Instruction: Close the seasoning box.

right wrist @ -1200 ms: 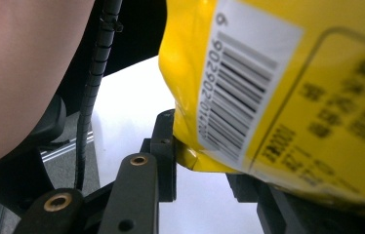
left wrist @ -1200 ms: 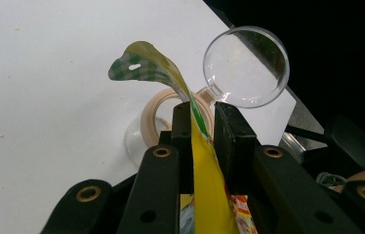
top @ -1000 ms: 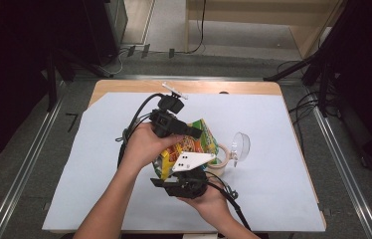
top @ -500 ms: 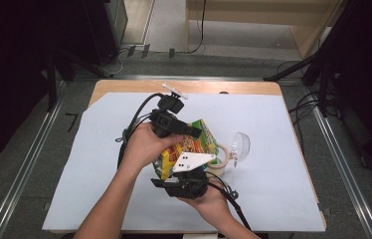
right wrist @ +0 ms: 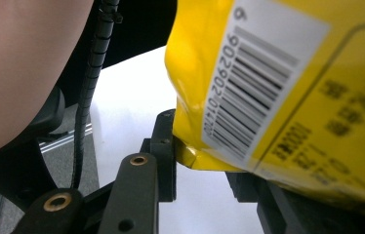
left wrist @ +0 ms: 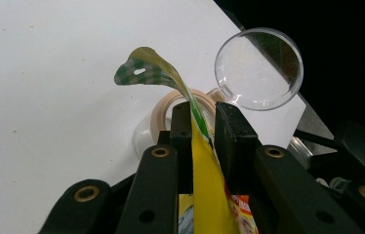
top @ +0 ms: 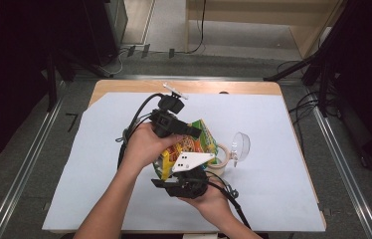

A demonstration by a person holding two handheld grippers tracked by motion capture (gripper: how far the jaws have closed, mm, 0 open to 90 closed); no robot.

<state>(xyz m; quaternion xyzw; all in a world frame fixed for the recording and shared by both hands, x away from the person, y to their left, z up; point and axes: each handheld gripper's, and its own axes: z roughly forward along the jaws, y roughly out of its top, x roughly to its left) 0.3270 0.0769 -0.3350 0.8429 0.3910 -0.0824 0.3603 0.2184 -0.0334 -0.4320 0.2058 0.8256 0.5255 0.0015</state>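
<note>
We hold a yellow snack bag (top: 186, 147) above the middle of the bench (top: 283, 199), slightly toward its right edge, one tool at each end. The left tool (left wrist: 202, 129) pinches the bag's thin top seal: in the left gripper view its jaws are pressed together on the yellow film, and the green checked flap (left wrist: 151, 70) of the seal curls free beyond them. The right tool (right wrist: 205, 161) meets the bag's lower end by the barcode (right wrist: 256, 78). A folded corner of the bag sits between its jaws, but the far jaw is hidden behind the bag, so we cannot tell how firmly it bites.

Just beyond the bag a roll of tape (left wrist: 171, 105) lies on the bench, with a clear plastic scoop (left wrist: 258, 68) close beside it toward the right edge.

We judge this to be an attempt to pull the bag open, and the risks follow from that. The left grip holds only a narrow strip of slick film, so a hard pull may slide the seal out of the jaws rather than part it. If the right tool has only that small corner, the corner could tear off or slip, and the bag would drop onto the tape and scoop. If the seal gives suddenly, the contents may scatter across the bench.
</note>
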